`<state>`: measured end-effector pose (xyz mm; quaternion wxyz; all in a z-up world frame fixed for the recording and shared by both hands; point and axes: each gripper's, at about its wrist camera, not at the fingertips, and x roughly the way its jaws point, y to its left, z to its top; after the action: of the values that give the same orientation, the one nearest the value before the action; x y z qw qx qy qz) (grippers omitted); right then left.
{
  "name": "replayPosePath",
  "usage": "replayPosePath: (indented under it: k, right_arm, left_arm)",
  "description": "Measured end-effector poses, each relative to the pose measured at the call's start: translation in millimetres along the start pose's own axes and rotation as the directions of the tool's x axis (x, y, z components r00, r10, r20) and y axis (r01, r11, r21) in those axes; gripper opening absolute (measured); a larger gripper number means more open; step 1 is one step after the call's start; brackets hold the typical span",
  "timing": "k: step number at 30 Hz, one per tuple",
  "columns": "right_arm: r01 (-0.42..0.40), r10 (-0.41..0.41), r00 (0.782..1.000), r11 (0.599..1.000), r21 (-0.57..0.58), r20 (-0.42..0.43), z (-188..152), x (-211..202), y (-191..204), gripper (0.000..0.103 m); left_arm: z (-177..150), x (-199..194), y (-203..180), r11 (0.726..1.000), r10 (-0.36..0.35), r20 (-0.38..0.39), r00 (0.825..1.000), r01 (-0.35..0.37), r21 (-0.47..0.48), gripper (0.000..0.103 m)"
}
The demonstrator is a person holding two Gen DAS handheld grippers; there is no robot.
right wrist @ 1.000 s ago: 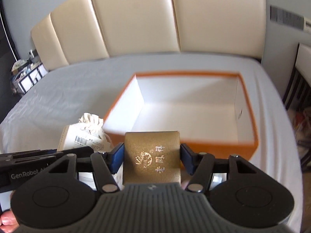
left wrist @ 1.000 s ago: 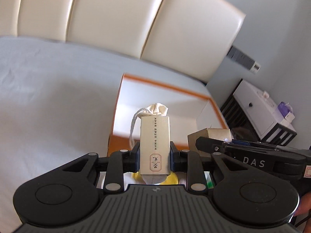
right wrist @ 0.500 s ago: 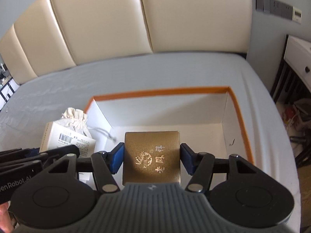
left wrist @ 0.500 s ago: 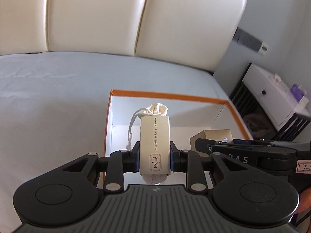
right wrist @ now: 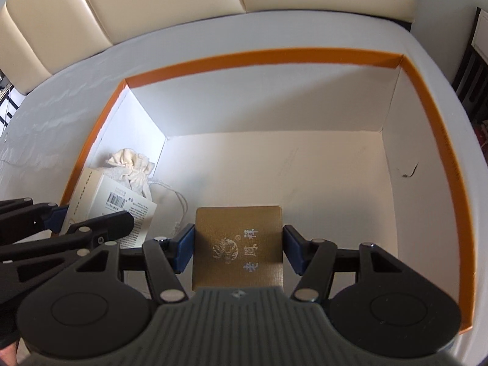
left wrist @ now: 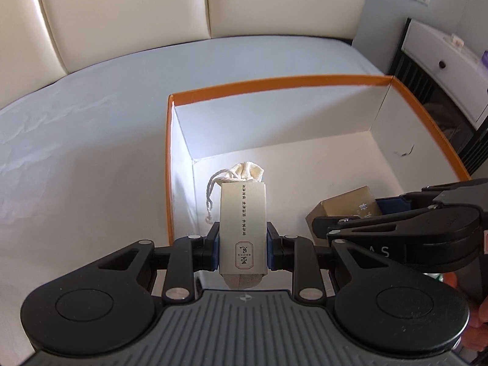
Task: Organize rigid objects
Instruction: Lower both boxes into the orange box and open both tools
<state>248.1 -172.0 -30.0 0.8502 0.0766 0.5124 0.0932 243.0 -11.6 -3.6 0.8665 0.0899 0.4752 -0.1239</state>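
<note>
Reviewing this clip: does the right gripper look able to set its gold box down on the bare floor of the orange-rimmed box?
Probably yes. The right gripper, shut on the gold box, is already inside the orange-rimmed box; the white floor ahead looks bare, and the cream packet sits off to its left.

Both loaded grippers have advanced over into the orange box (right wrist: 424,97)

cream headboard (left wrist: 128,15), white drawer cabinet (left wrist: 442,61) beside bed
</note>
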Motion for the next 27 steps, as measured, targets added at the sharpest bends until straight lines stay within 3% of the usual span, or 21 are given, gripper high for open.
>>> replayPosePath:
  k: [13,18,27]
  right_arm:
    - [-0.042,0.045,0.995,0.998,0.035,-0.086,-6.5,18.1,-1.2,0.061]
    - [-0.041,0.043,0.995,0.999,0.026,-0.088,-6.2,15.4,5.6,0.060]
    - [-0.033,0.033,0.997,0.999,0.010,-0.072,-6.2,8.9,7.8,0.062]
  left_arm:
    - [2.3,4.8,-2.4,0.996,0.086,-0.039,0.996,-0.085,0.033,0.035]
    - [4.4,-3.3,3.0,0.996,0.085,-0.011,0.996,-0.085,0.003,0.045]
    - [4.1,-15.3,8.3,0.997,0.069,0.026,0.997,-0.068,-0.043,0.047]
